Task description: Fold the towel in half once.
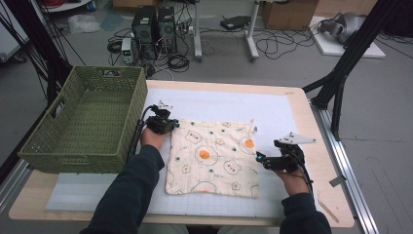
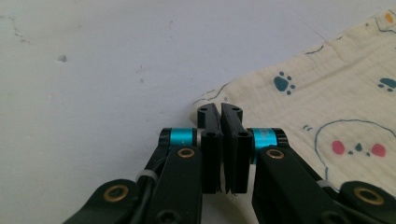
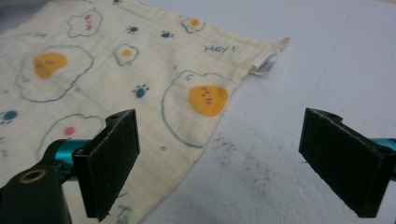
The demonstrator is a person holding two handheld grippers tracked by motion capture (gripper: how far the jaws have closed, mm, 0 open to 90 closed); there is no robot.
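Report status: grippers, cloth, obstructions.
Left hand-held gripper shut at cloth corner; grip unconfirmed. Right hand-held gripper open over cloth's edge. Cloth flat on mat. Basket left, clear.

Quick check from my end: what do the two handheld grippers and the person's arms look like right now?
Both the left gripper and right gripper are black with flat black pads, turquoise pins and brass rivets. Black cables trail back; grey three-cornered plates sit on top. Dark navy sleeves.

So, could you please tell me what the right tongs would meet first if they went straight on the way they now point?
Probably the bare white mat: the right tongs stand open, and the gap between the jaws looks over it, just beside the cloth's edge. Further on, the cloth's corner tag lies close to that line, though depth is hard to judge.
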